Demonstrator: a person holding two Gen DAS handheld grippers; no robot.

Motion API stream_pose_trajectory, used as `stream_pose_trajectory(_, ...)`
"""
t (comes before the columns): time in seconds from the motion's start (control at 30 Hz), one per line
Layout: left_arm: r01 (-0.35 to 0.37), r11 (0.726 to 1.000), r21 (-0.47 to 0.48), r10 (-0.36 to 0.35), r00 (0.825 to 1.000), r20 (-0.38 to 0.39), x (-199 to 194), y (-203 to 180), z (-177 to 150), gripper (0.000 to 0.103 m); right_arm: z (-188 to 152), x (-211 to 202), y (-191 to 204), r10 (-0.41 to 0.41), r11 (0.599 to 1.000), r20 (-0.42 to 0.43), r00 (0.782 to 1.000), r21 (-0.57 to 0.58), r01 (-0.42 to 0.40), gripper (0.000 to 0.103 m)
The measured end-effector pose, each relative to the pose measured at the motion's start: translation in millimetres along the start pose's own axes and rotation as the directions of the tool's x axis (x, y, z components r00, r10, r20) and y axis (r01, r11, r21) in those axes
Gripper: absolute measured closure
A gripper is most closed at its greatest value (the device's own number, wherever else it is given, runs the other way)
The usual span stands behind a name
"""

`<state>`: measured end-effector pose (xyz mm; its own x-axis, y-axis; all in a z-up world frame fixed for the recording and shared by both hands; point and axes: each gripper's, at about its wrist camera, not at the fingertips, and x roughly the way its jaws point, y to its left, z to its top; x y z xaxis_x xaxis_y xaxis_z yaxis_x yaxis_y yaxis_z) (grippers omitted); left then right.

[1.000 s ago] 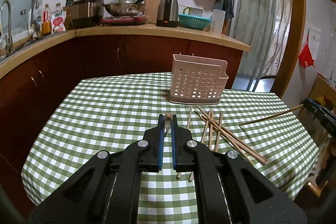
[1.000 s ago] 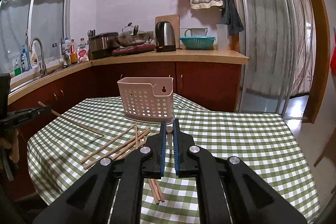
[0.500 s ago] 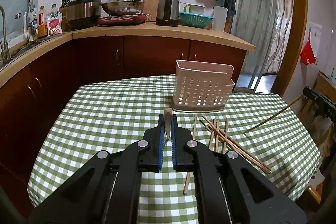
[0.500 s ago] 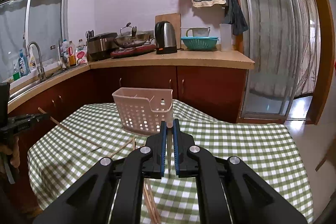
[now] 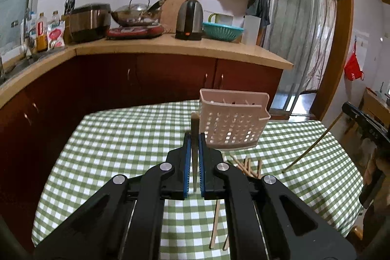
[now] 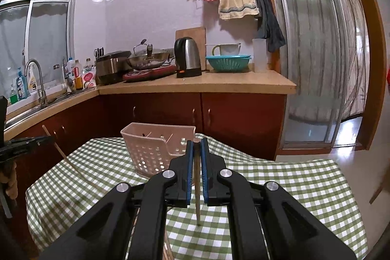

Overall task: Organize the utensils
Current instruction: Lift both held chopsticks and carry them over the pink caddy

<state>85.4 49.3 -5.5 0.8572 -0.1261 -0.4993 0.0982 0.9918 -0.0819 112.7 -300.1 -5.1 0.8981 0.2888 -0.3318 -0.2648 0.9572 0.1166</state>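
While both claws hang above the checked surface, the scene reads as follows.

Left claw [image 5: 194,138]: clenched on one wooden chopstick [image 5: 194,125]; the stick stands nearly upright between the blue pads, its top end poking above the tips, its lower end hanging below them.
Right claw [image 6: 197,144]: clenched on a second chopstick [image 6: 197,199], also near upright; its lower end hangs clear above the cloth.
Same pair from the other side: in the left view the right claw's stick [image 5: 314,144] slants down at the far right; in the right view the left claw's stick [image 6: 61,150] slants at the far left.
Holder [image 5: 234,121]: pale pink perforated basket, upright on the surface, just beyond the left claw's tips and a little to their right; in the right view [image 6: 151,150] it sits just behind and left of the tips. A few stick ends show inside it.
Loose chopsticks [image 5: 246,163]: a small heap lying flat on the cloth in front of the holder, partly hidden by the left claw's body.
Surface [image 5: 117,143]: green-and-white gingham cloth.
Background: kitchen worktop with kettle [image 6: 187,56], wok and teal colander [image 6: 228,62].
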Motion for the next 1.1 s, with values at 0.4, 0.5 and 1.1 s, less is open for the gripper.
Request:
stream_pose_trajectory(0.4,0.047,0.998,0.048,-0.053,0.989,0.137,-14.3,-11.5,63.7,0.096,53.4,-2.9,12.1,0.056,0.998,0.124,0.991,-0.041,-0.051,0.096)
stream_pose_trajectory(0.5,0.049,0.997,0.058,-0.059,0.981,0.186,-13.6,-15.6,86.1,0.096,68.7,0.3,15.9,0.07,0.997,0.161,0.985,-0.054,-0.062,0.096)
stream_pose_trajectory(1.1,0.093,0.996,0.013,-0.093,0.957,0.276,64.5,-26.6,150.3,0.096,102.2,82.9,23.1,0.133,0.991,0.183,0.974,-0.03,-0.13,0.096)
